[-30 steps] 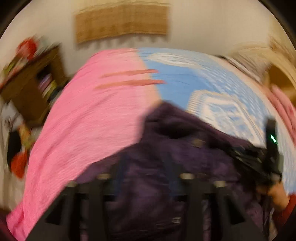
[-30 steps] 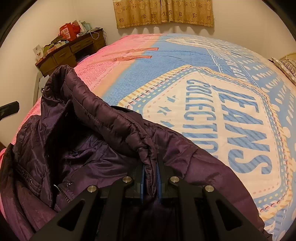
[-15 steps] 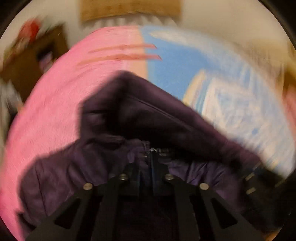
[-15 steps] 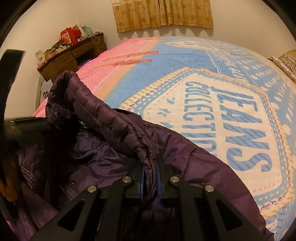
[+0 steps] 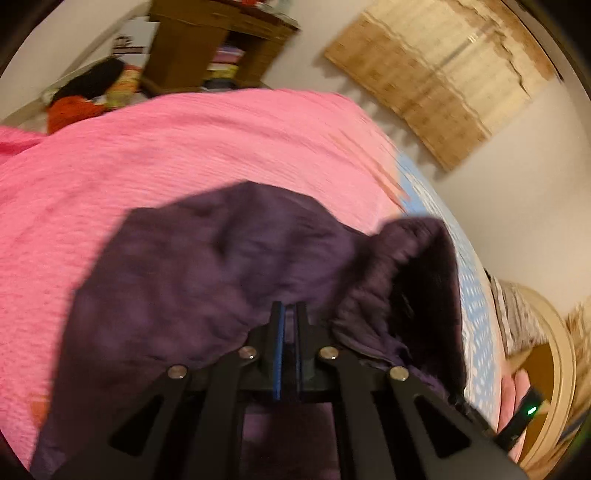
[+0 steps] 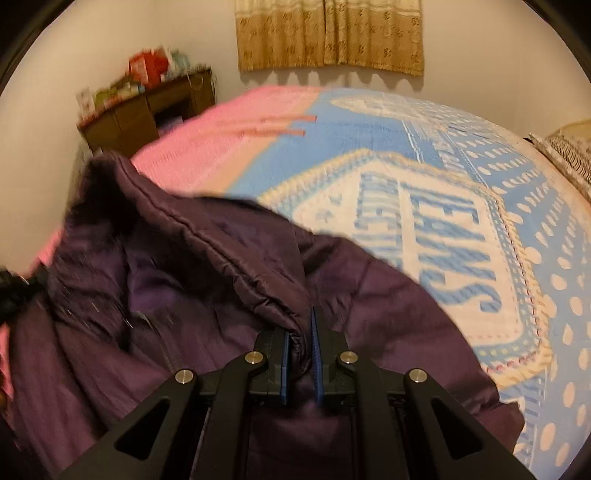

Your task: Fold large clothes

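A dark purple quilted jacket lies bunched on the bed; it also shows in the left wrist view, over the pink part of the cover. My right gripper is shut on a thick folded edge of the jacket, which rises between its blue pads. My left gripper is shut, its blue pads nearly together, with jacket fabric at the tips. The hood opening lies to the right of the left gripper. Part of the right gripper with a green light shows at the lower right.
The bed cover is pink on the left and blue and white with large lettering on the right. A wooden desk with clutter stands by the wall. Curtains hang behind the bed. A headboard is at the right.
My left gripper closed on the jacket, then swung and rolled so its view now tilts toward the pink side. My right gripper keeps its grip and has shifted slightly.
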A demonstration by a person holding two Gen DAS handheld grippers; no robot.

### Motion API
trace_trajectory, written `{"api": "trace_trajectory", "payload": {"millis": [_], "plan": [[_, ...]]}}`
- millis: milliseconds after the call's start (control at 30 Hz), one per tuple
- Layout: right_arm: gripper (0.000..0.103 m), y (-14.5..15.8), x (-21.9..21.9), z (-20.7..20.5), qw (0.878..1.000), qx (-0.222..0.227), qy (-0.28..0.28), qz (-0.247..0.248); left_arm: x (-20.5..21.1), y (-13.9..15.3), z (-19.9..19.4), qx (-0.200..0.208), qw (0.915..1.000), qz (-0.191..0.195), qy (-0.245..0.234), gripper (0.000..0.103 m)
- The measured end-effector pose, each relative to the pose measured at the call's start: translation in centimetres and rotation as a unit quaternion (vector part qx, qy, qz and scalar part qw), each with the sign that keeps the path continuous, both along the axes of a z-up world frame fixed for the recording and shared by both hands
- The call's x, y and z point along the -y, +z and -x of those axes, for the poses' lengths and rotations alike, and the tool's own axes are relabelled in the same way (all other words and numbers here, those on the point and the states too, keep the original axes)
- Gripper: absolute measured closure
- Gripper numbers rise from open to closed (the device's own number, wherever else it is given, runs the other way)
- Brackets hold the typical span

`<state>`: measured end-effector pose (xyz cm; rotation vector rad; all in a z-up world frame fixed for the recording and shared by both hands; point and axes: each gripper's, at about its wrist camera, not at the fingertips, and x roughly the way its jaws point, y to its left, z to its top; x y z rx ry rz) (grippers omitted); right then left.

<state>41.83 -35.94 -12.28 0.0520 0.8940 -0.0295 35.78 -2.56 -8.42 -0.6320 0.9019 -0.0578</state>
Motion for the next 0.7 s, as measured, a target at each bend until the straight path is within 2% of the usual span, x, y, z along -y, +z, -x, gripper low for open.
{"api": "trace_trajectory", "payload": {"millis": [67,167,200,267,300,333,367,433,467,500,533,567,600,633,700], "plan": [[0.093,-1.5,0.0,-0.1,1.0,-0.012,0.001,0.003,-0.6,1.1,0.3,0.011,0.9995,-0.024,0.017,0.102],[0.093,-1.7,-0.6,-0.2,1.0,-0.003,0.004,0.021,1.8,4.2,-1.5,0.06,0.9937,-0.09,-0.027,0.101],[0.093,-1.8,-0.6,-0.2,1.0,-0.002,0.004,0.024,3.5,5.4,-2.6,0.07,0.9892,-0.113,-0.061,0.093],[0.093,-1.8,-0.5,-0.1,1.0,0.001,0.002,0.018,6.0,6.0,-4.2,0.075,0.9803,-0.141,-0.116,0.063],[0.093,-1.7,-0.3,0.0,1.0,0.002,0.001,0.012,7.3,5.9,-5.0,0.07,0.9746,-0.161,-0.138,0.032],[0.093,-1.7,0.0,0.0,1.0,0.002,-0.001,0.002,9.0,5.2,-6.1,0.064,0.9674,-0.194,-0.149,0.017],[0.093,-1.6,0.3,0.1,1.0,0.003,-0.003,-0.01,10.2,4.7,-6.7,0.06,0.9607,-0.222,-0.156,0.017],[0.093,-1.6,0.7,-0.2,1.0,0.001,-0.004,-0.027,13.0,2.4,-8.8,0.036,0.9393,-0.295,-0.172,0.019],[0.092,-1.5,1.1,-0.2,0.999,0.0,-0.007,-0.041,12.8,1.5,-9.3,0.02,0.9358,-0.314,-0.159,0.026],[0.092,-1.4,1.4,-0.3,0.999,-0.002,-0.009,-0.05,12.2,0.6,-10.2,0.002,0.9373,-0.319,-0.14,0.041],[0.089,-1.3,1.8,-0.4,0.998,-0.002,-0.012,-0.064,10.7,-0.1,-10.8,-0.014,0.952,-0.274,-0.136,0.058],[0.086,-1.2,2.1,-0.5,0.997,0.0,-0.016,-0.073,9.2,-0.6,-11.0,-0.019,0.9683,-0.208,-0.138,0.071],[0.086,-1.1,2.7,-0.5,0.996,0.003,-0.026,-0.089,7.7,-0.9,-10.6,-0.013,0.9796,-0.142,-0.141,0.089],[0.086,-1.2,3.4,-0.7,0.994,0.002,-0.036,-0.107,6.5,-1.1,-10.2,-0.004,0.9859,-0.096,-0.138,0.091],[0.086,-1.7,4.2,-1.2,0.989,-0.009,-0.053,-0.14,5.2,-1.3,-9.4,0.003,0.9876,-0.075,-0.138,0.092]]}}
